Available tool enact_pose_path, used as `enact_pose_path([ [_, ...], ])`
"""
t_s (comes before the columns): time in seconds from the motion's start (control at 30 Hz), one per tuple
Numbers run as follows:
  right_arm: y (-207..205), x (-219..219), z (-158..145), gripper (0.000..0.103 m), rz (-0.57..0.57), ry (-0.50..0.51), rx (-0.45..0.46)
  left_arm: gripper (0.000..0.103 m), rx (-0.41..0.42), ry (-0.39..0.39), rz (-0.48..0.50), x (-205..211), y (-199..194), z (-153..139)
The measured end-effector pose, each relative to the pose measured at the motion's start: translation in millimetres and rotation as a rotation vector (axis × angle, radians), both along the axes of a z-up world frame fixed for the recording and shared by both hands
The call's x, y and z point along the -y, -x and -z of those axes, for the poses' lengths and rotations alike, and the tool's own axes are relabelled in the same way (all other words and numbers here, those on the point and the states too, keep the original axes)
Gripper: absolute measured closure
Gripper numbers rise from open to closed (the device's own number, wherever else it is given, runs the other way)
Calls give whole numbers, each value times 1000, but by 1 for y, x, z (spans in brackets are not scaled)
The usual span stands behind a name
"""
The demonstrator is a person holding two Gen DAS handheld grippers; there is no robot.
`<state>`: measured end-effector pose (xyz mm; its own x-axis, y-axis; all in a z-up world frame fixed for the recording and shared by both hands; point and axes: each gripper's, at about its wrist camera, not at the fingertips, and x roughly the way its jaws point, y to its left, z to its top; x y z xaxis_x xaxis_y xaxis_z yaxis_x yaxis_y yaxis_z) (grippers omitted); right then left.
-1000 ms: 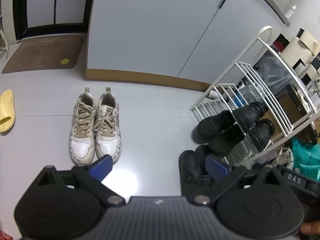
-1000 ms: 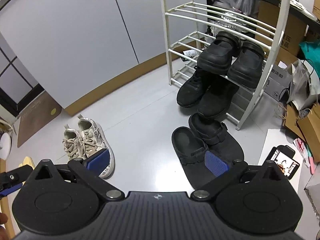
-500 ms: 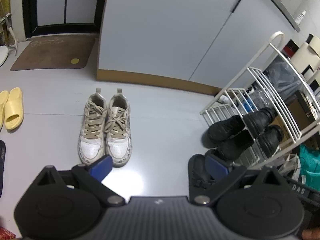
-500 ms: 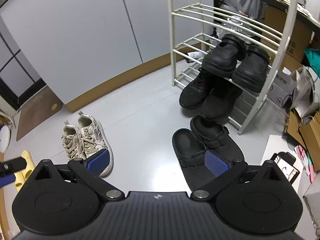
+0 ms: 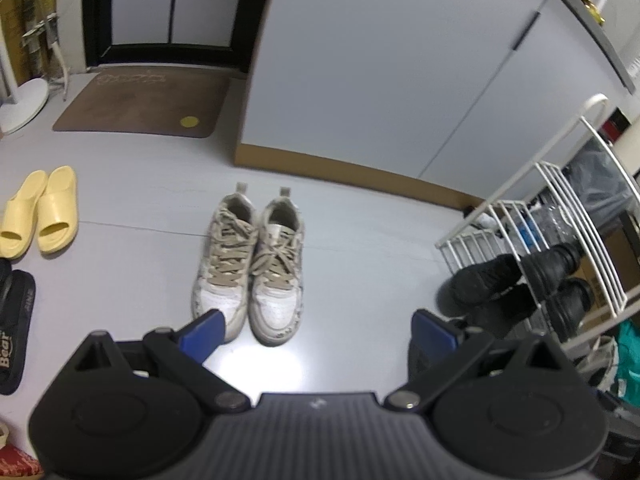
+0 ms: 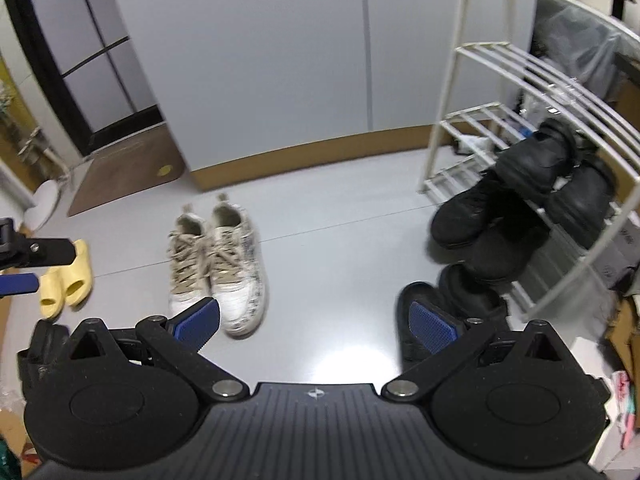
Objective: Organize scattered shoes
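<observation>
Both grippers hang spread and empty above a grey floor dotted with shoes.

The left gripper point(image 5: 316, 330) and right gripper point(image 6: 314, 320) each hold their blue pads wide apart, gripping nothing. A pair of white lace-up sneakers point(image 5: 250, 264) stands side by side mid-floor, toes toward the cameras. Yellow slides point(image 5: 40, 210) lie far left. Black shoes point(image 6: 520, 216) sit on and under the white wire shoe rack point(image 6: 532, 80), with black sandals point(image 6: 444, 304) just before it.
</observation>
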<state>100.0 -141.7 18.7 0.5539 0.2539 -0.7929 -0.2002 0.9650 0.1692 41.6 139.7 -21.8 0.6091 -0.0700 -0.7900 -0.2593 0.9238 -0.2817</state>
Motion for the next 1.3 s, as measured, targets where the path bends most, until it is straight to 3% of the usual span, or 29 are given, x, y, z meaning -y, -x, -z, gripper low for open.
enact_pose_path([
  [0.1,-2,-6,-1,13,-30,-38,2,2,-2,-3,-8,-8,-1,2],
  [0.23,-2,-12,0,18,-38,-47,12,2,-5,13,-12,-15,-3,1],
  [0.57,-4,-26,1,18,-29,-59,42,2,10,3,6,-10,-3,-4],
  [0.7,-10,-28,3,18,11,-127,17,2,16,7,-15,-15,-1,-5],
  [0.93,-17,-47,4,18,21,-140,33,2,23,13,-28,-19,-1,-7],
  [1.1,-23,-55,2,18,31,-105,75,2,24,-25,-12,-19,-3,-7],
  [1.3,-31,-55,24,17,57,-106,60,2,-4,-57,-7,-28,-3,2],
])
